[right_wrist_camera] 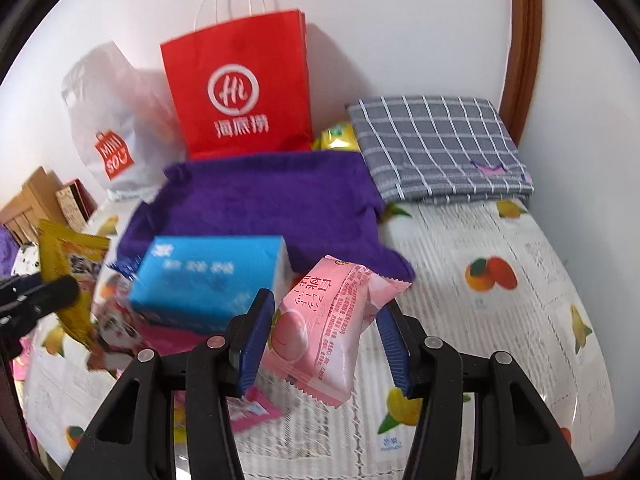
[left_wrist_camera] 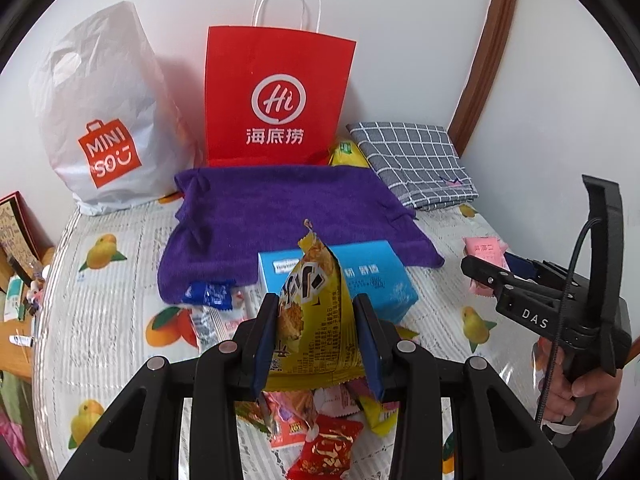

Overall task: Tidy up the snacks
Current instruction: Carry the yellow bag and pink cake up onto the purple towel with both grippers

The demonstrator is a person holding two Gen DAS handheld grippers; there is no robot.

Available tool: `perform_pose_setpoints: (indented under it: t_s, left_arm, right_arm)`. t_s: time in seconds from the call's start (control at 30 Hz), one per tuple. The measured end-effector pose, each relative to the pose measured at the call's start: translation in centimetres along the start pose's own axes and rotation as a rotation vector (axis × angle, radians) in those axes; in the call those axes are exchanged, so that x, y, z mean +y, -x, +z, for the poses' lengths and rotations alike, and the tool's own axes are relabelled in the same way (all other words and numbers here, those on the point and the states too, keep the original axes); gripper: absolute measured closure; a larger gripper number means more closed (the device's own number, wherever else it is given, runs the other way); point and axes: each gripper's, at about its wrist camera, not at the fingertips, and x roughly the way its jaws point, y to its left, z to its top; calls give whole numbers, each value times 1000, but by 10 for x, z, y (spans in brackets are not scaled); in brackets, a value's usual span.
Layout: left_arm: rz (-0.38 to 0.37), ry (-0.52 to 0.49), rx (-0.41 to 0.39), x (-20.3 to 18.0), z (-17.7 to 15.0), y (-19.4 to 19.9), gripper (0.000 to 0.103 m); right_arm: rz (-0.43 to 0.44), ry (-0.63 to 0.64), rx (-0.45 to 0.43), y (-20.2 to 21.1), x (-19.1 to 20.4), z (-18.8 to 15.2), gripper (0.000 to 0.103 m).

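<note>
My left gripper [left_wrist_camera: 317,304] is shut on a yellow snack packet [left_wrist_camera: 310,276], which stands upright between the blue pads, lifted off the table. My right gripper [right_wrist_camera: 327,306] is shut on a pink peach snack packet [right_wrist_camera: 320,332], also held clear of the tablecloth. In the left wrist view the right gripper [left_wrist_camera: 482,276] shows at the right edge with a hand [left_wrist_camera: 588,392] on its grip. The yellow packet [right_wrist_camera: 72,264] appears at the far left of the right wrist view. Several loose snacks [left_wrist_camera: 320,440] lie under the left gripper.
A blue box [right_wrist_camera: 208,276] sits on the front edge of a purple towel [right_wrist_camera: 272,200]. Behind it stand a red paper bag [right_wrist_camera: 240,92] and a white plastic bag [left_wrist_camera: 100,120] against the wall. A folded grey checked cloth [right_wrist_camera: 436,148] lies at back right. A fruit-print tablecloth [right_wrist_camera: 500,320] covers the table.
</note>
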Motion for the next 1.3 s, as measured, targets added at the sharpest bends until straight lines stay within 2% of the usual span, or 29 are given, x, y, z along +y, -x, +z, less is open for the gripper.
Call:
perform_pose_setpoints:
  t_s: [0.27,0.63,0.8,1.3]
  left_arm:
    - [-21,17,-22,14,16,3,67]
    - [6,2,-24,17,39,-8,67]
    - [15,36,-24,23,55,-16,67]
    - [78,19,14,39,87,-62,67]
  right_arm:
    - [20,24,-32,2,16,28,51]
    - [56,61,-41,-11,35,54,51]
    - [68,67,-46,-17,38,66,51]
    - [78,76,-2,-72,32,103,50]
